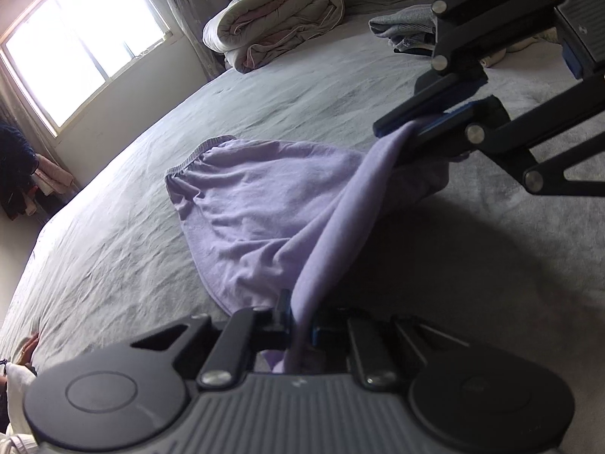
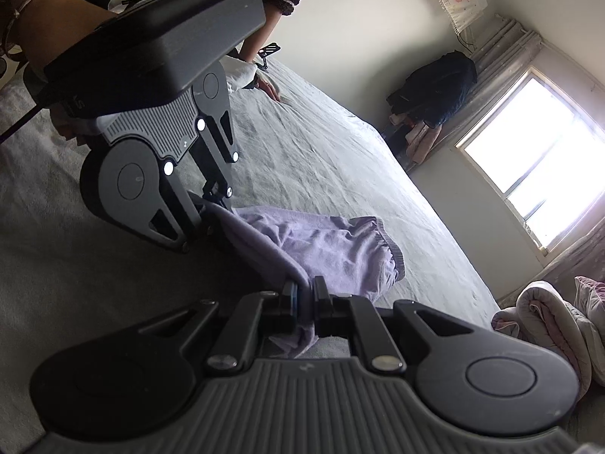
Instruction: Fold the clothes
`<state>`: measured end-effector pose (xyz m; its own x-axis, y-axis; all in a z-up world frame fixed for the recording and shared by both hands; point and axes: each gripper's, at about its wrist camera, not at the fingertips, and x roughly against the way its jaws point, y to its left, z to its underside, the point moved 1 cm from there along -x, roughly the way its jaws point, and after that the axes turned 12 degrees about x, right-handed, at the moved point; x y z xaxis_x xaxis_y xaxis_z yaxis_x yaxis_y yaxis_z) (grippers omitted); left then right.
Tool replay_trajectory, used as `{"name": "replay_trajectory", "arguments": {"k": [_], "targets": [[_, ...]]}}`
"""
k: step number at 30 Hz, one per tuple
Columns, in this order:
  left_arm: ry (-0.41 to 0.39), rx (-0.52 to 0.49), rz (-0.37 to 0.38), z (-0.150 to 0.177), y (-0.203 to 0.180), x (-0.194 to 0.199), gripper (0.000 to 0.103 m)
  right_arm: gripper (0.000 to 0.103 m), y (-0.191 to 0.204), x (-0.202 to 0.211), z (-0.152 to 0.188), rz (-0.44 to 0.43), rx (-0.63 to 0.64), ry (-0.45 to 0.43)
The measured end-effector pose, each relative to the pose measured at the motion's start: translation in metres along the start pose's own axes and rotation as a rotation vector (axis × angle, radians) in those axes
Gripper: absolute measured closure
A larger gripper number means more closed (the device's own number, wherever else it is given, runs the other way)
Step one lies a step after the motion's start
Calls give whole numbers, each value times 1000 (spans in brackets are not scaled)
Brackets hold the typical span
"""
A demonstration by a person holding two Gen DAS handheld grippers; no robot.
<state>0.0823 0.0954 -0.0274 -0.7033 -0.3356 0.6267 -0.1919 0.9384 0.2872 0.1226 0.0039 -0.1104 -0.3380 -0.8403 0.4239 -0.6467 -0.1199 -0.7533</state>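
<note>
- far left: bright window [image 1: 81,38], light falling across the grey bed sheet [image 1: 113,257].
- left of centre: lilac garment [image 1: 257,204] lying on the sheet, elastic waistband [image 1: 200,153] flat at the far end, near edge lifted off the bed.
- centre, near: left gripper [image 1: 300,321] pinched tight on that raised edge, cloth bunched between closed fingers.
- right: right gripper [image 1: 412,125] likewise clamped on the same edge further along, fabric stretched taut between the two.
- far right, behind: folded pile of clothes [image 1: 408,28] beside a rolled quilt [image 1: 280,26].
- probably mid-fold, lifted hem due to travel toward waistband; calls for level, matched motion, then release with edges aligned.
</note>
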Motion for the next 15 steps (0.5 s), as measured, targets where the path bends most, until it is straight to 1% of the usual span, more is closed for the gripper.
{"name": "replay_trajectory", "arguments": {"k": [7,9,10,11,14,15], "targets": [[-52,37,-4,-6,10,15,96,94,7,0,5,-13,-6,-2],[-59,40,-4,-8,12,13,96,93,8,0,8,-52,-21,0],[-62,42,-5,-8,13,11,96,90,9,-1,9,-66,-23,2],[-63,44,-6,-8,14,11,96,79,12,-1,11,-68,-23,6],[-67,52,-8,-9,16,10,95,57,14,1,16,-115,-50,-7],[-68,55,-9,-9,16,10,95,54,13,4,18,-131,-71,-25]]}}
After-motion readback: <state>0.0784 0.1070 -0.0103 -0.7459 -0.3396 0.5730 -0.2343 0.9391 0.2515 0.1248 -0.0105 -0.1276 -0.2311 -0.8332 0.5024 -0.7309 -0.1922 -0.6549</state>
